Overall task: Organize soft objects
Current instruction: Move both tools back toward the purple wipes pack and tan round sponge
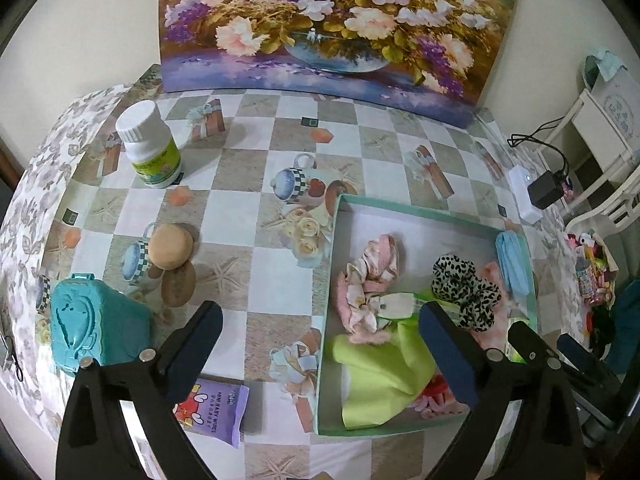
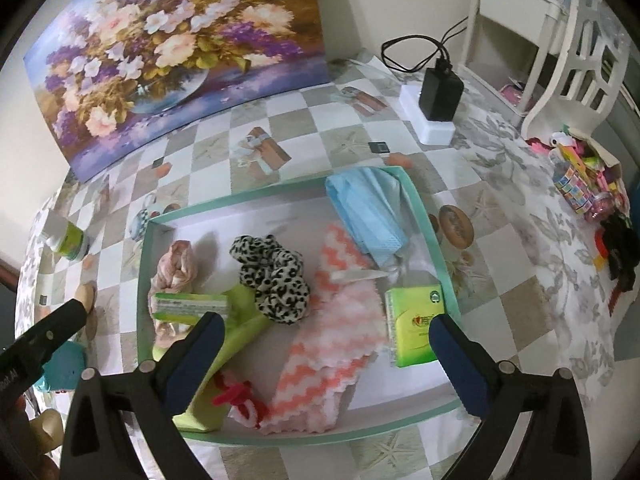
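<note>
A mint-rimmed shallow box (image 2: 424, 216) lies on the checked tablecloth. It holds a leopard scrunchie (image 2: 272, 276), a pink scrunchie (image 2: 176, 268), a blue face mask (image 2: 368, 212), a pink-and-white zigzag cloth (image 2: 336, 340), a lime cloth (image 2: 236, 320) and a green tissue pack (image 2: 412, 328). My right gripper (image 2: 324, 344) hangs open above the zigzag cloth, with nothing between its fingers. My left gripper (image 1: 320, 344) is open over the box's left wall (image 1: 326, 320), also with nothing in it. Outside the box lie a purple baby-wipes pack (image 1: 216, 408) and a tan round sponge (image 1: 170, 246).
A white bottle (image 1: 150, 148) and a teal case (image 1: 92, 328) stand left of the box. A flower painting (image 1: 320, 28) leans on the back wall. A black adapter on a white power strip (image 2: 438, 92) sits at the back right, near a white chair (image 2: 580, 60) and colourful clutter (image 2: 588, 188).
</note>
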`<state>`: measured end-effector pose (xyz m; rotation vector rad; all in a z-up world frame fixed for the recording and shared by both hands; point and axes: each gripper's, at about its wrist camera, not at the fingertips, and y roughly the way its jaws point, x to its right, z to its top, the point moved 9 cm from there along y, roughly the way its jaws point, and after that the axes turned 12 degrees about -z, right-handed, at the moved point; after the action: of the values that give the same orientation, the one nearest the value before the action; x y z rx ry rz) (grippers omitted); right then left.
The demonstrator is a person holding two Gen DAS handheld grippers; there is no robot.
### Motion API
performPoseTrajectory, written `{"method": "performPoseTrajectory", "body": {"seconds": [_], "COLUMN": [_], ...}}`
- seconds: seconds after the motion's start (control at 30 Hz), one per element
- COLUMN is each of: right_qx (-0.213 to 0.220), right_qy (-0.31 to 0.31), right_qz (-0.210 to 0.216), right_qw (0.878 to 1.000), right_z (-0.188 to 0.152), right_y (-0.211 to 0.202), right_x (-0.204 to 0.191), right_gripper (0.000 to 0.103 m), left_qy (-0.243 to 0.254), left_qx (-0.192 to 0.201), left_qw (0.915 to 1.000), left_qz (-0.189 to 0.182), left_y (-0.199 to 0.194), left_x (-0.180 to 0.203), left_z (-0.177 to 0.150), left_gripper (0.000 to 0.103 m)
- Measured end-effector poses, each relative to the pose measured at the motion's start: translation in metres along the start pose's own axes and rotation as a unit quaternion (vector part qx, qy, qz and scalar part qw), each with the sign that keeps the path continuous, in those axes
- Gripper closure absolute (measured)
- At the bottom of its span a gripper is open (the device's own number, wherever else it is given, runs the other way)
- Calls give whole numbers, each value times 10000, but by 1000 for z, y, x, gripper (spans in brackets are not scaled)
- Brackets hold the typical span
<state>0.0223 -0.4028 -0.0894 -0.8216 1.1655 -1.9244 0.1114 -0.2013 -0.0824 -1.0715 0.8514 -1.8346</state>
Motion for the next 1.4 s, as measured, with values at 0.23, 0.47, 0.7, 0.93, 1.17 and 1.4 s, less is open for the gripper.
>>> {"method": "performPoseTrajectory", "body": {"seconds": [0.23,0.47,0.7,0.93,1.17,1.4], "right_qx": [118,174,347,290,358,310], "right_qy": [-167,-405,-602,-781,-1284,-2314], "right_qz": [168,174,256,530,748,1102], "right_qw": [9996,9989,9973,9951,9882,9661], "right_z": [0,-1,1,-5,-19,-60], "right_y": [-12,-16,-27,-30,-37,-43], "right_x": [-19,-35,-51,-75,-112,-176], "right_gripper": [0,0,0,0,0,0], "left_qy": [-132,-395,-754,-1148,-1516,-1749], "left_qx": [228,548,789,1001,956,808], "left_qw": [9996,9975,9933,9856,9782,9758], "left_qz": [26,211,377,731,1048,1031], "left_y": [-17,-47,-74,-102,-117,-114], "left_x": [-16,-52,-96,-148,-193,-211], "left_z": [8,17,15,6,-11,-25], "left_gripper": [4,4,4,4,4,4]}}
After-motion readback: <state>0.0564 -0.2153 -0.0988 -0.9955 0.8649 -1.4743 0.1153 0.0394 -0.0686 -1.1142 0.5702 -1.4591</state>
